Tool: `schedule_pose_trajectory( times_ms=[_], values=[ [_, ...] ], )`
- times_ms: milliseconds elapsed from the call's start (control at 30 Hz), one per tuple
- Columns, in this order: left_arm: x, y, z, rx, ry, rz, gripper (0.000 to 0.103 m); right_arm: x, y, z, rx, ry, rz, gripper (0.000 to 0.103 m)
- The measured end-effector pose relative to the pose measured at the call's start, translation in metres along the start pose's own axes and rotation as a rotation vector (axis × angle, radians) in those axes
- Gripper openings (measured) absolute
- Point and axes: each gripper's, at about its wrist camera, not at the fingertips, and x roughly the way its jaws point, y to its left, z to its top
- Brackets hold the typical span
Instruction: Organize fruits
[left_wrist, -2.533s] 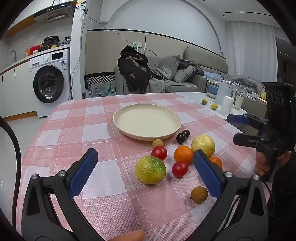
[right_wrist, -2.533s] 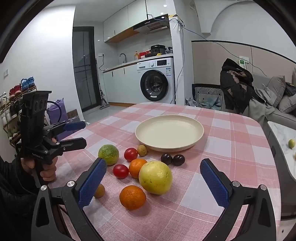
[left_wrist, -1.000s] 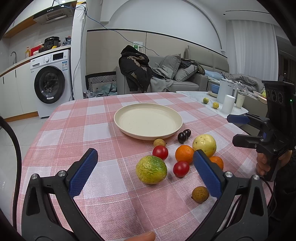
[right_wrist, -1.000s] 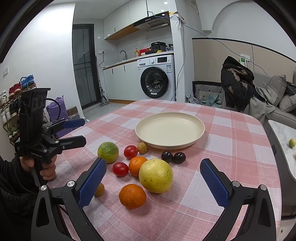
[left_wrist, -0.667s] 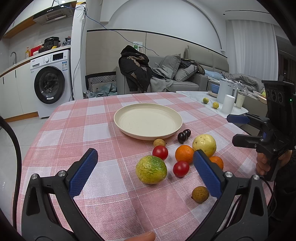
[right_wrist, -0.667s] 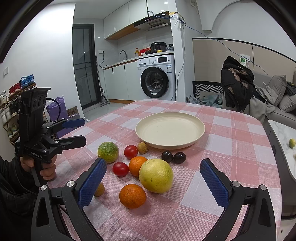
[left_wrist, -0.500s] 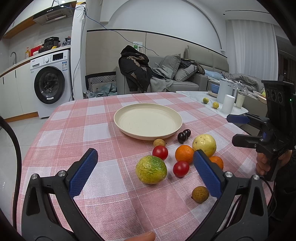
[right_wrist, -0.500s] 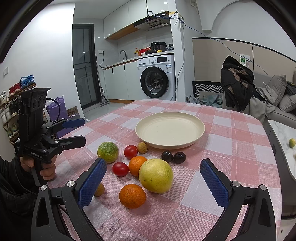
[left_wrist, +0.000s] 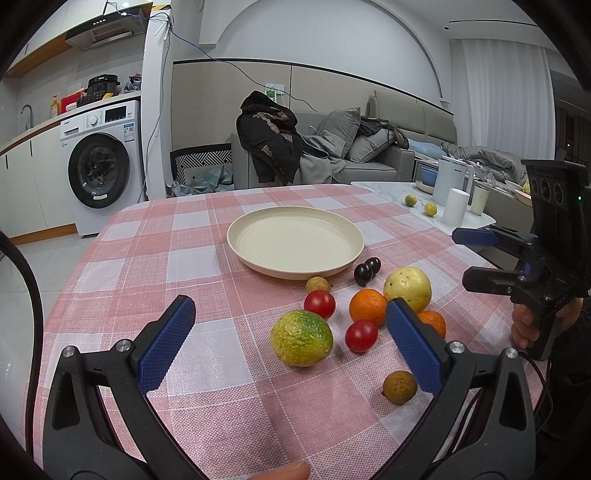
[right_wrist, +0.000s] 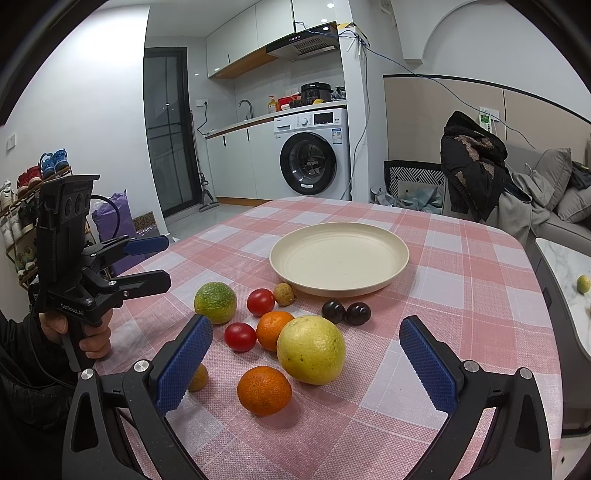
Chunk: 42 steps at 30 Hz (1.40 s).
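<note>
Nothing has moved lately; both hand-held grippers (left_wrist: 288, 339) (right_wrist: 306, 363) stay spread empty before fruit; plate (right_wrist: 400, 254) beyond unfilled.

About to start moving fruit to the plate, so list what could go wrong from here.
1. The round fruits sit packed together: the large yellow citrus fruit appears to touch the orange behind it, so an open right claw closing on it may nudge neighbours rolling.
2. The two dark plums lie by the shallow cream plate's low rim; fruit placed fast could roll off.
3. The small brown longan is partly hidden behind the left claw finger.
</note>
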Motion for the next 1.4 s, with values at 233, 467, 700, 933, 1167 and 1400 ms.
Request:
schedule_pose_trajectory(
  times_ms=[233, 467, 700, 933, 1167, 1400],
  values=[
    [0.000, 0.000, 0.000, 0.000, 0.000, 0.000, 0.103, 0.000, 0.000, 0.000, 0.000, 0.001, -0.001, 0.103],
    [0.000, 0.000, 0.000, -0.001, 0.000, -0.001, 0.103, 0.000, 0.000, 0.000, -0.002, 0.002, -0.003, 0.103],
    [-0.003, 0.005, -0.001, -0.009, 0.005, -0.004, 0.103, 0.000, -0.002, -0.002, 0.000, 0.000, -0.005, 0.103],
    [0.000, 0.008, 0.000, -0.019, 0.015, -0.004, 0.103, 0.002, -0.009, -0.004, 0.031, 0.013, -0.037, 0.103],
    [0.014, 0.016, -0.001, -0.049, 0.094, -0.025, 0.103, 0.019, -0.020, -0.003, 0.089, 0.123, -0.055, 0.103],
    [0.031, 0.016, -0.001, -0.046, 0.187, -0.015, 0.103, 0.036, -0.026, 0.000, 0.138, 0.214, -0.038, 0.103]
  ],
)
